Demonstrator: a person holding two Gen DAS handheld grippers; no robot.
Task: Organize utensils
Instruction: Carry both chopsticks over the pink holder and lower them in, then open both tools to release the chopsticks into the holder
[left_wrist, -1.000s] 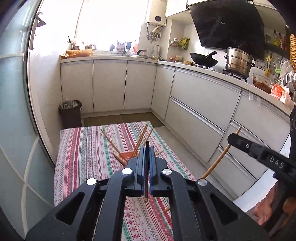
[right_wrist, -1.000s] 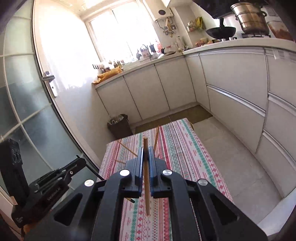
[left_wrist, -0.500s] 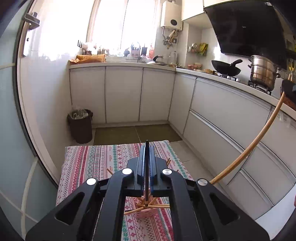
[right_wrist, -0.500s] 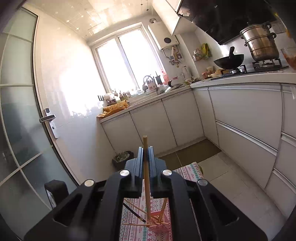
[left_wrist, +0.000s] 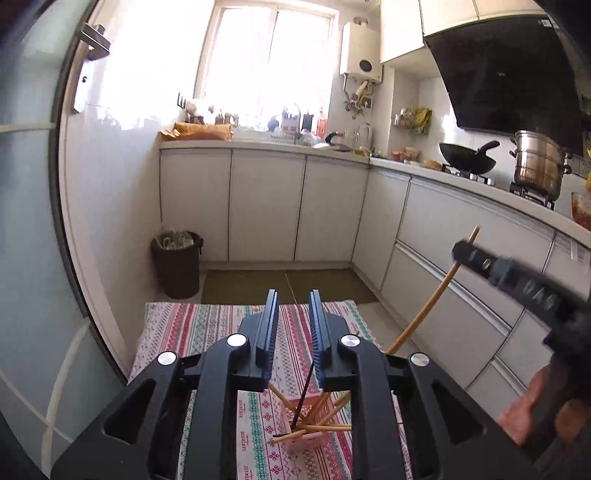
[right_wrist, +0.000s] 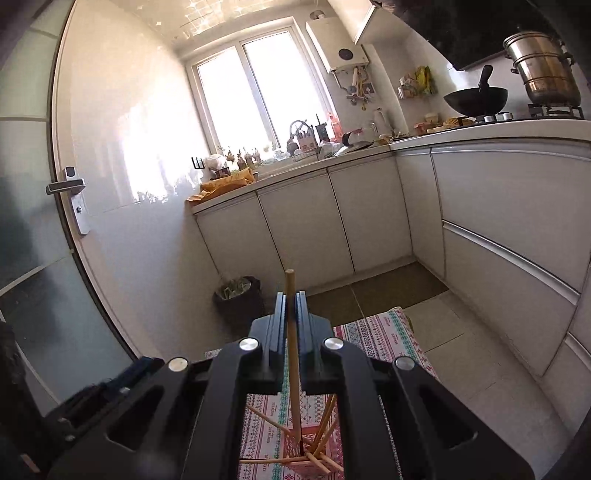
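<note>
Black plastic jaws of the left gripper (left_wrist: 293, 326) have just been opening and now stand apart with nothing pressed between them; a dark chopstick (left_wrist: 303, 397) leans free below the gap, its lower end in the pink basket (left_wrist: 291, 415). That basket sits on the striped tablecloth (left_wrist: 207, 325) directly under both grippers, with several wooden chopsticks (left_wrist: 325, 428) splayed in and across it. Closed tight, the right gripper (right_wrist: 291, 306) pinches a pale wooden chopstick (right_wrist: 291, 343) that stands nearly upright, its top above the jaws and its lower end reaching down into the basket. In the left wrist view the right gripper comes in from the right with that chopstick slanting down toward the basket, and part of the person's hand (left_wrist: 524, 410) shows below it. Beyond the table stand a dark waste bin (left_wrist: 177, 264), white cabinets (left_wrist: 266, 203), a wok (left_wrist: 467, 158) and a steel pot (left_wrist: 539, 162).
</note>
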